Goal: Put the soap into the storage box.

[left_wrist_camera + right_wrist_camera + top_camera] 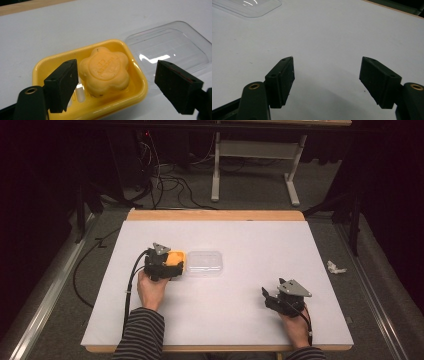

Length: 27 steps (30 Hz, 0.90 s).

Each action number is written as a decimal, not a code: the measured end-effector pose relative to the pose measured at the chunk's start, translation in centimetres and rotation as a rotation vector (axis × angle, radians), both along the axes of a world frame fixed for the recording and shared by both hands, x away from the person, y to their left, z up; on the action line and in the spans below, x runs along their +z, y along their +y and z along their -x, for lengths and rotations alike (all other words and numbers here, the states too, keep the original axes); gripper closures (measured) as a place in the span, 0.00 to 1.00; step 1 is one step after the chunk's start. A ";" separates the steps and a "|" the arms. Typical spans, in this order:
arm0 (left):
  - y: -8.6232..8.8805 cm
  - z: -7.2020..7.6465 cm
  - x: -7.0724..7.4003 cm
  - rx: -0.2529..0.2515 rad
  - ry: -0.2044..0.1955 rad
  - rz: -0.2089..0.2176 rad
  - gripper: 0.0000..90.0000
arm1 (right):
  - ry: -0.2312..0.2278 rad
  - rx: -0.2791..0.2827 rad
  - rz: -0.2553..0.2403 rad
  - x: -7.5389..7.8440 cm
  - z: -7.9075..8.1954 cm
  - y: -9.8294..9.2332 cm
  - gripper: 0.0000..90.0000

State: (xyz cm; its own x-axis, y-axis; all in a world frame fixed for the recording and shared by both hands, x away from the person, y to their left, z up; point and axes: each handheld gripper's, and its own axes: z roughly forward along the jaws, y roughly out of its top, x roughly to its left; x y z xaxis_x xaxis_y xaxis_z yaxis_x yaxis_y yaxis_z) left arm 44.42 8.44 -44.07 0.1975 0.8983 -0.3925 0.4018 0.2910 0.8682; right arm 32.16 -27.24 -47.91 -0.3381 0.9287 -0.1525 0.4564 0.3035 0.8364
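The left gripper point(116, 83) hangs over the yellow dish point(56, 62), jaws spread wide, 1 on either side of the soap point(105, 68) without touching it. The soap, an orange flower shape, lies in the dish, left of the bench point(240, 235) centre in the high view. Just beside the dish lies the clear lid point(172, 42), flat on the white surface, its edge against the dish. Over on the near right, the right gripper point(327, 82) sits low above bare bench, jaws wide apart, holding nothing, well apart from the dish. A corner of the lid point(249, 7) peeks in at the top left of the right gripper view.
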 end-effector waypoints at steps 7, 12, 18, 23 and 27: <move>-0.2 1.5 0.9 -0.038 -0.024 0.012 0.22 | -0.002 -0.001 0.003 0.0 0.0 0.0 0.32; -0.4 2.5 1.4 -0.058 -0.036 0.027 0.22 | -0.003 -0.004 0.004 0.0 0.0 0.1 0.33; -0.7 3.7 1.7 -0.086 -0.052 0.017 0.22 | -0.006 -0.009 0.008 0.0 0.0 0.1 0.33; -0.7 4.5 2.1 -0.100 -0.060 0.042 0.22 | -0.005 -0.008 0.003 0.0 0.0 0.1 0.33; -0.9 4.8 2.3 -0.112 -0.055 0.052 0.22 | -0.003 -0.008 0.005 0.0 0.0 0.1 0.33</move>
